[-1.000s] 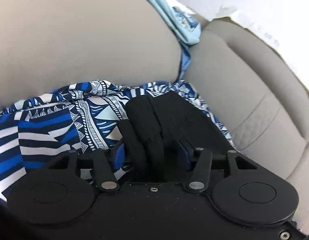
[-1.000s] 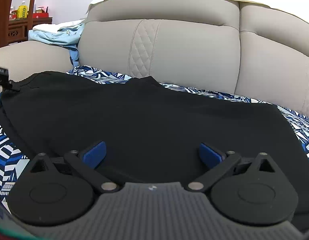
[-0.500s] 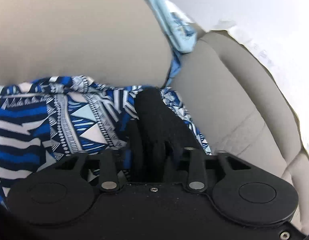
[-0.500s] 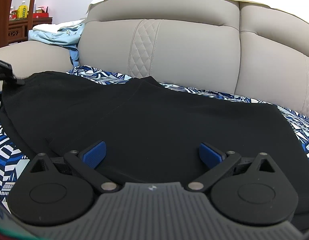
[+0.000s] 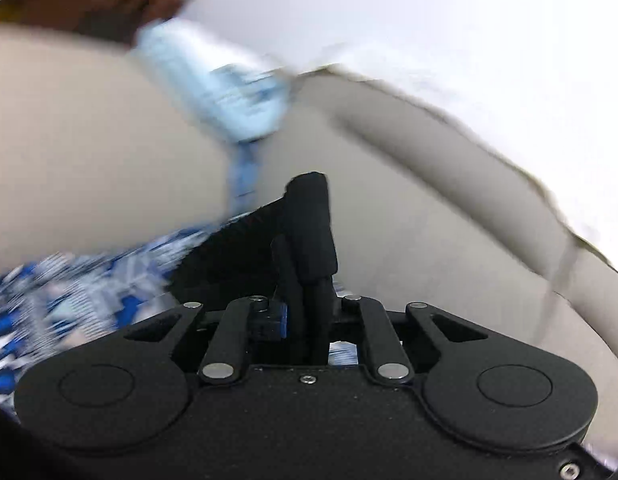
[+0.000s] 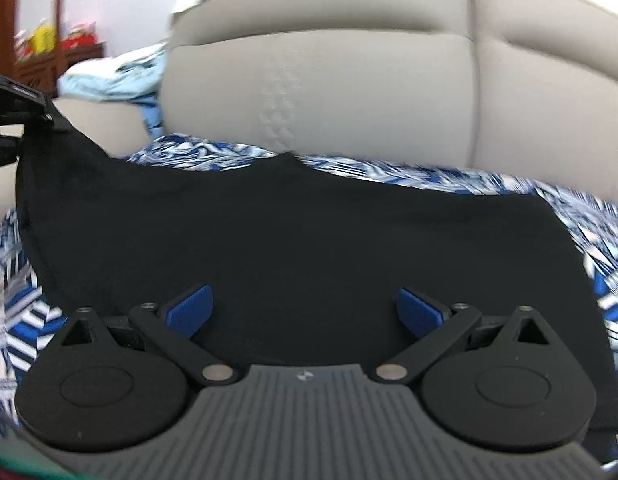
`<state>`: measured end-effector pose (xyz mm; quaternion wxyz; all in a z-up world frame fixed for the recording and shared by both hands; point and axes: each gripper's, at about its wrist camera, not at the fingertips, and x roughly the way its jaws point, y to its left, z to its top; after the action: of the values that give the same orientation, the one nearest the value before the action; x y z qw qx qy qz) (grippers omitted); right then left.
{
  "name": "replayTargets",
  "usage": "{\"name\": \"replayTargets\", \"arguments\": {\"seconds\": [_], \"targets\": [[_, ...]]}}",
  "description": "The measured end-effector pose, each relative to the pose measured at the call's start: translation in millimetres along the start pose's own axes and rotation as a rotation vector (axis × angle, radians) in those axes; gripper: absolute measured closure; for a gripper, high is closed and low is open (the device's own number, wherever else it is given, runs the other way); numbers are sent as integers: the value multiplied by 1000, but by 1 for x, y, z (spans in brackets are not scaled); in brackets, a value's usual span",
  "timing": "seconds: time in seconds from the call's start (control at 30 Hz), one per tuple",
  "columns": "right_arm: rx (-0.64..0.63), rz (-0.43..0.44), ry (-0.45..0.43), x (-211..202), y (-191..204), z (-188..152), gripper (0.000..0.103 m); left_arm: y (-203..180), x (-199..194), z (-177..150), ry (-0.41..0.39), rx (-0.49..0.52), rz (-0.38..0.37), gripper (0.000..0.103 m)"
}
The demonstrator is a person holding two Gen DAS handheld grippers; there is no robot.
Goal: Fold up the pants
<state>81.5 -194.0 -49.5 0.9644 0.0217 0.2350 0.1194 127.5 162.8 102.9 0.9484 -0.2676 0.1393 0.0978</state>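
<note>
Black pants (image 6: 309, 240) lie spread on a blue-and-white patterned cloth (image 6: 589, 216) on a beige sofa. My left gripper (image 5: 309, 312) is shut on a bunched end of the pants (image 5: 309, 224) and holds it lifted off the seat. In the right wrist view the left gripper (image 6: 13, 108) shows at the far left, pulling that end up. My right gripper (image 6: 305, 308) is open and empty, low over the near part of the pants, with its blue pads (image 6: 189, 308) wide apart.
The sofa backrest (image 6: 329, 88) rises behind the pants, and its armrest (image 5: 89, 140) stands at the left. Light blue clothing (image 6: 117, 76) lies on the armrest. A wooden shelf (image 6: 41, 52) with small items stands at the far left.
My left gripper has lifted the held end of the pants up off the patterned cloth. The right gripper has stayed open and shifted only slightly.
</note>
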Motion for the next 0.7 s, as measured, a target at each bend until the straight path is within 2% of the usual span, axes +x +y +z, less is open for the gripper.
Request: {"name": "replayTargets", "arguments": {"seconds": [0.07, 0.17, 0.23, 0.33, 0.47, 0.57, 0.67, 0.7], "targets": [[119, -24, -7, -12, -37, 8, 0, -53, -3, -3, -24, 108, -84, 90], [329, -61, -40, -35, -101, 16, 0, -138, -5, -30, -3, 308, -178, 90], [435, -88, -70, -49, -135, 16, 0, -190, -1, -61, 38, 432, -214, 90], [562, -135, -120, -71, -178, 11, 0, -245, 7, -120, 130, 557, -269, 90], [658, -164, -145, -87, -206, 1, 0, -281, 7, -192, 280, 704, -342, 90], [641, -164, -132, -90, -206, 0, 0, -292, -8, -234, 340, 844, -368, 86], [601, -178, -122, -90, -202, 2, 0, -288, -32, -255, 389, 901, -415, 74], [592, -178, -120, -90, -200, 2, 0, -283, -39, -255, 408, 891, -445, 64]]}}
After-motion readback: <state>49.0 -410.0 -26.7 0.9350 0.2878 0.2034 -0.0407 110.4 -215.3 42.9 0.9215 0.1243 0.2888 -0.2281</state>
